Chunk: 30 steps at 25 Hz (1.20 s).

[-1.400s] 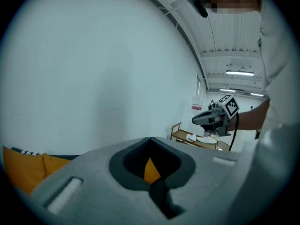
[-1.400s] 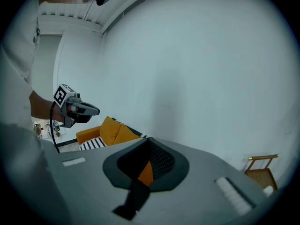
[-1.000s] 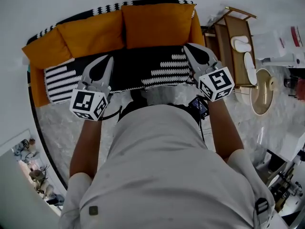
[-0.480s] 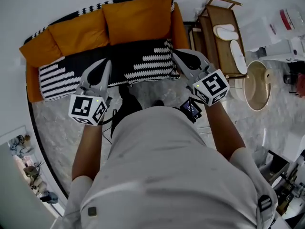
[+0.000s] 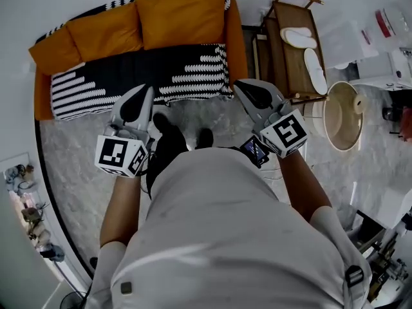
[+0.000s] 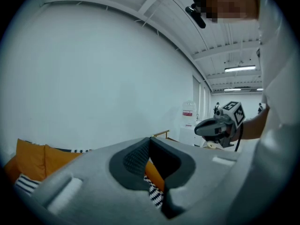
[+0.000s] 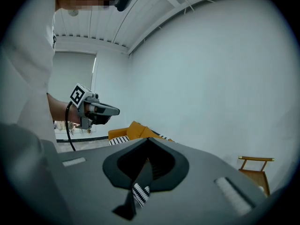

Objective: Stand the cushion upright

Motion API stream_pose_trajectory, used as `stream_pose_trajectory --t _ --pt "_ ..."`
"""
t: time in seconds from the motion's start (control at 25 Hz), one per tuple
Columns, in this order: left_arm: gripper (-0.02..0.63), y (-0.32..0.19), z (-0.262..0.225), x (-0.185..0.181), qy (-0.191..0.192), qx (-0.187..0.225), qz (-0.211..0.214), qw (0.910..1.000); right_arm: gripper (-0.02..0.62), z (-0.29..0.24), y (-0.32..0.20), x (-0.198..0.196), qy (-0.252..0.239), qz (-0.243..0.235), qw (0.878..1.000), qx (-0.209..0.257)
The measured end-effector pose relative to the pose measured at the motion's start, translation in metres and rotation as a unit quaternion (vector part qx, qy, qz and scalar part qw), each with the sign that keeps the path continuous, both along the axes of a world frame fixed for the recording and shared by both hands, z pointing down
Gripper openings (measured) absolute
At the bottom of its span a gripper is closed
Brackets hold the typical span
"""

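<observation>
Three orange cushions lean upright against the sofa's back: a small left one, a middle one and a large right one. A black-and-white striped throw covers the seat. My left gripper hangs over the floor just in front of the sofa, jaws shut and empty. My right gripper is level with the sofa's right front corner, also shut with nothing in it. In the left gripper view the shut jaws point at the sofa's right end; the right gripper view's jaws are closed too.
A wooden rack with white slippers stands right of the sofa, and a round beige tub beside it. A water dispenser stands by the far wall. Marble floor lies between me and the sofa. Clutter sits at the lower left.
I have stepped back from the sofa. Both shut grippers have drawn off the seat's front edge to over the floor, and my shoes now show on the marble.
</observation>
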<state>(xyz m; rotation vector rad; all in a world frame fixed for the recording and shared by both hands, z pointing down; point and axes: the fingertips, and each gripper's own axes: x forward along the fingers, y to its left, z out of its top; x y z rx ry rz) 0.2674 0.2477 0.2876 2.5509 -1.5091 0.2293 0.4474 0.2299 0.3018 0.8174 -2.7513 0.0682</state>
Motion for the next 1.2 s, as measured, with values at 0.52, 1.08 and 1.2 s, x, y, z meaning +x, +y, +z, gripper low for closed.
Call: stream_pose_trajectory --t 0.52,1.08,1.2 --pt "0.005 0.031 -0.014 0.01 0.017 0.008 -0.018 0.9997 0.011 -0.021 0.035 -0.009 -0.019 -0.025 0.999 0.025" --pt "0.005 0.023 -0.017 0.01 0.03 0.005 -0.009 0.9995 0.011 -0.025 0.028 -0.015 -0.026 -0.015 0.999 0.029" --pt "0.005 0.019 -0.016 0.012 0.031 0.005 -0.004 0.9995 0.011 -0.025 0.026 -0.012 -0.027 -0.01 0.999 0.029"
